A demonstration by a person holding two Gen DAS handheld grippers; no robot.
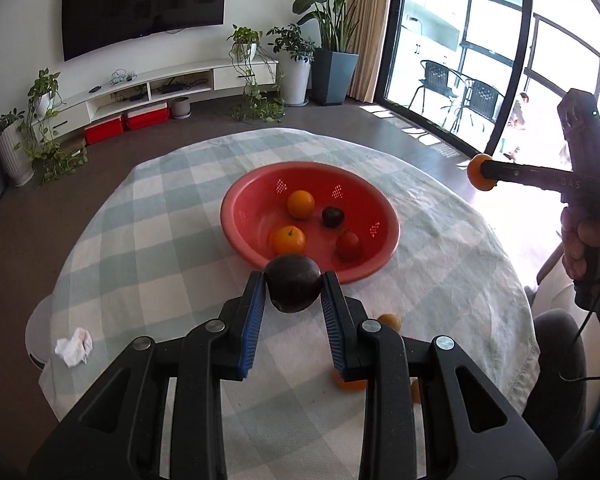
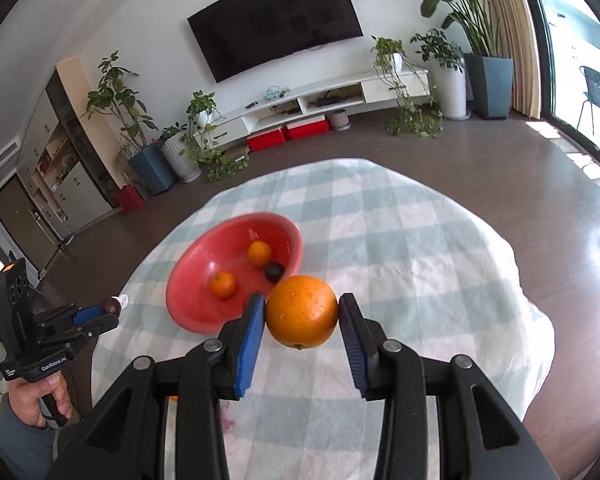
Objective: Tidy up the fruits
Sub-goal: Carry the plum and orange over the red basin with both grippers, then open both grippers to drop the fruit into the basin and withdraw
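Fruits were partly sorted: red basket (image 1: 236, 216) on the checked tablecloth (image 1: 140, 240) of the round table already held two oranges, far one (image 1: 300, 204) and near one (image 1: 287, 239), plus a small dark fruit (image 1: 333, 216) and a red fruit (image 1: 348, 244). Left tool (image 1: 293, 292) was pinching a dark purple round fruit (image 1: 293, 288) between its blue pads, held above the table just short of the basket's near rim. Right tool (image 2: 302, 314) gripped a large orange (image 2: 302, 312), both pads against its sides, also lifted off the cloth and just beside the basket; it showed in the left view too (image 1: 482, 172), out to the right and clear of the table surface. Both tools were loaded, neither spread. Judged mid-task: four pieces in, two in transit and not yet over the bowl's hollow. Left to do: carry both over the rim and release. More orange fruits (image 1: 390, 322) lay on the cloth near the table's front edge, partly hidden behind the left tool, so the count was unclear, at least two. Those would need further trips. Crumpled white tissue (image 1: 74, 346) sat at the left edge of the table, not fruit, probably ignored.
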